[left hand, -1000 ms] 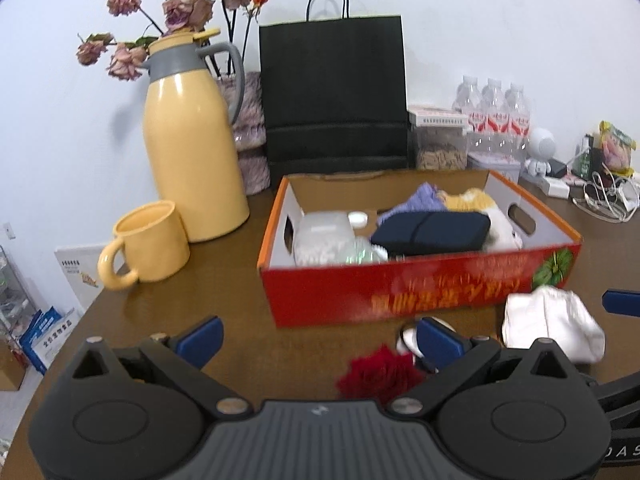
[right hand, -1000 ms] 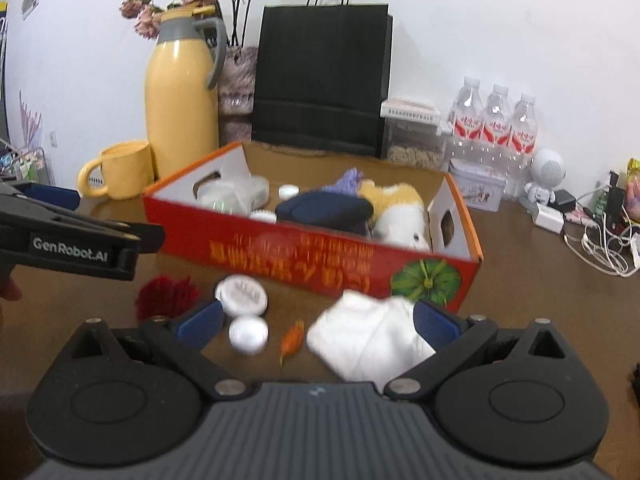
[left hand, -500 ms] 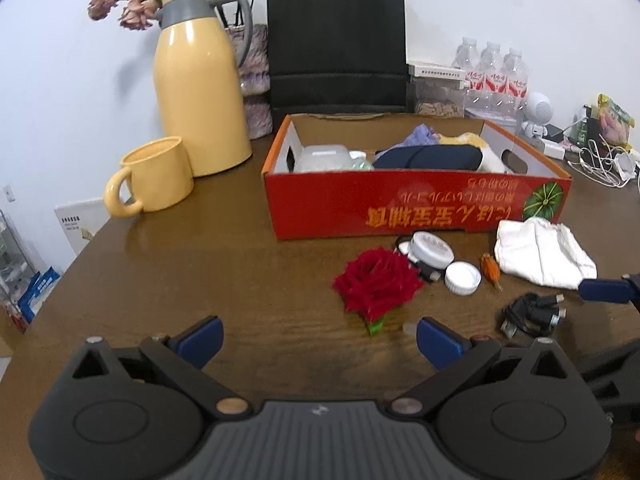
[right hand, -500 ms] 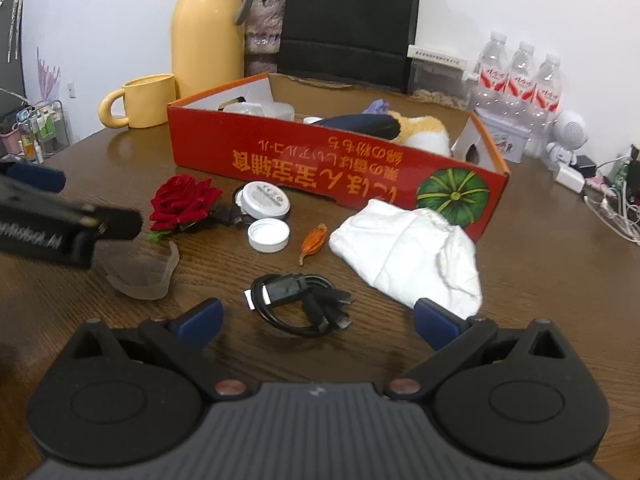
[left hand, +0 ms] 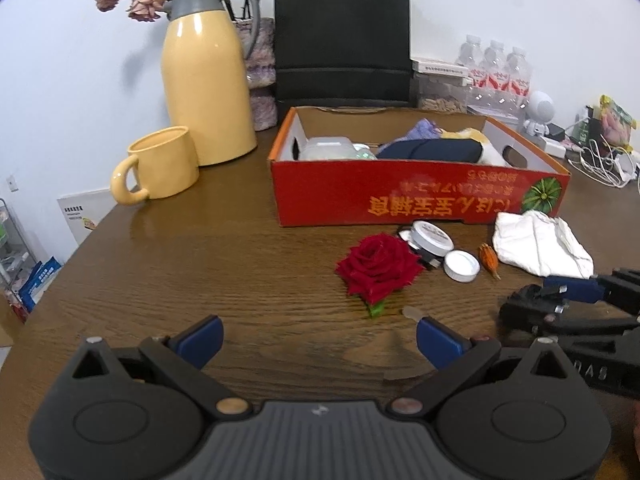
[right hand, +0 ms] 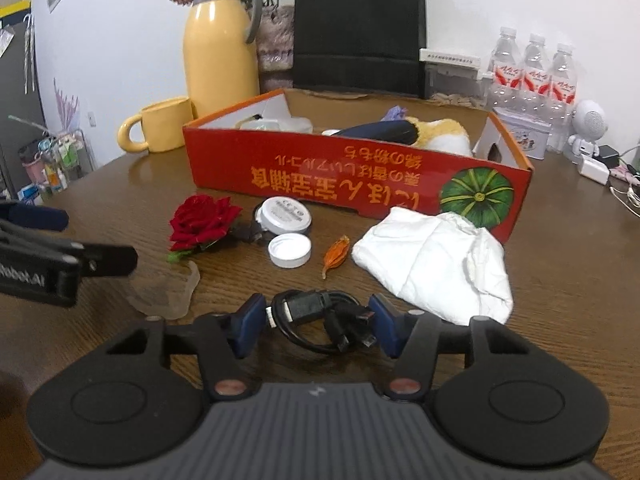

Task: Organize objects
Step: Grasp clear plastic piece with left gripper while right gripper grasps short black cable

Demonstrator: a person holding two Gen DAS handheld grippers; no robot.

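A red cardboard box (left hand: 416,200) (right hand: 320,172) holds a navy pouch, a plush toy and plastic items. In front of it lie a red rose (left hand: 378,268) (right hand: 202,222), a white round tin (right hand: 285,214), a white cap (right hand: 290,251), an orange dried bud (right hand: 335,256), a white cloth (right hand: 436,264) and a coiled black cable (right hand: 320,316). My right gripper (right hand: 318,324) has its jaws partly closed around the cable, pads beside it. My left gripper (left hand: 318,338) is open and empty above the table, short of the rose.
A yellow thermos (left hand: 206,88) and yellow mug (left hand: 160,166) stand at the back left. A black paper bag (left hand: 342,36), water bottles (right hand: 532,76) and a clear plastic piece (right hand: 168,292) are also on the brown table (left hand: 180,272). Chargers and wires lie at the far right.
Both grippers pulled back from the box and lowered toward the table. The right gripper's jaws narrowed around the black cable. The left gripper stayed open.
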